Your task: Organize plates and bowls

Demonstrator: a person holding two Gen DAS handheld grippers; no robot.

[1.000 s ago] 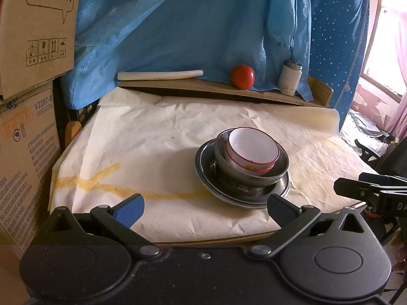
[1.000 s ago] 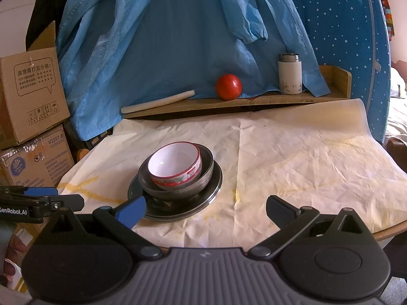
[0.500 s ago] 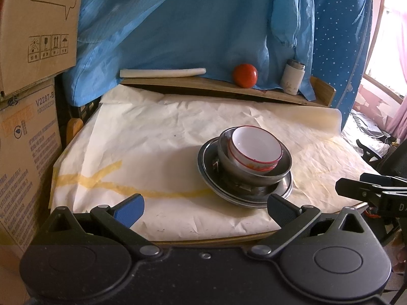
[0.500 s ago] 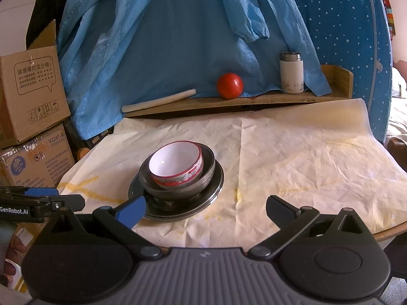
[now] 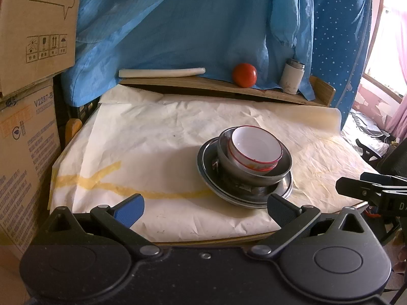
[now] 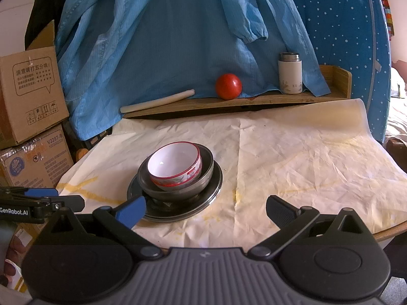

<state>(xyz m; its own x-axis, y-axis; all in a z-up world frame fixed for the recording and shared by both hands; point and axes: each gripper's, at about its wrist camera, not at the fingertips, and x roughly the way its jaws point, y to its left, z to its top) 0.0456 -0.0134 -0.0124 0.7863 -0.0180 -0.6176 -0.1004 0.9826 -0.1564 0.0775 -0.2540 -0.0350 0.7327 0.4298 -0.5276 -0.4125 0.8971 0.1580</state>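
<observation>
A white red-rimmed ceramic bowl (image 5: 255, 150) sits tilted inside a grey metal bowl (image 5: 282, 170) on a round steel plate (image 5: 206, 162), on the paper-covered desk (image 5: 152, 152). Left hand-held gripper (image 5: 204, 207) and right hand-held gripper (image 6: 206, 209) both gape wide, holding nothing.

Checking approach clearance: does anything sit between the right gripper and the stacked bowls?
Nothing visible does. Only bare paper lies between the open right gripper and the white bowl nested in the steel bowl on the plate.

Glossy white bowl (image 5: 255, 150) in dull metal bowl (image 5: 282, 169), crumpled matt paper (image 5: 152, 137) beneath.
</observation>
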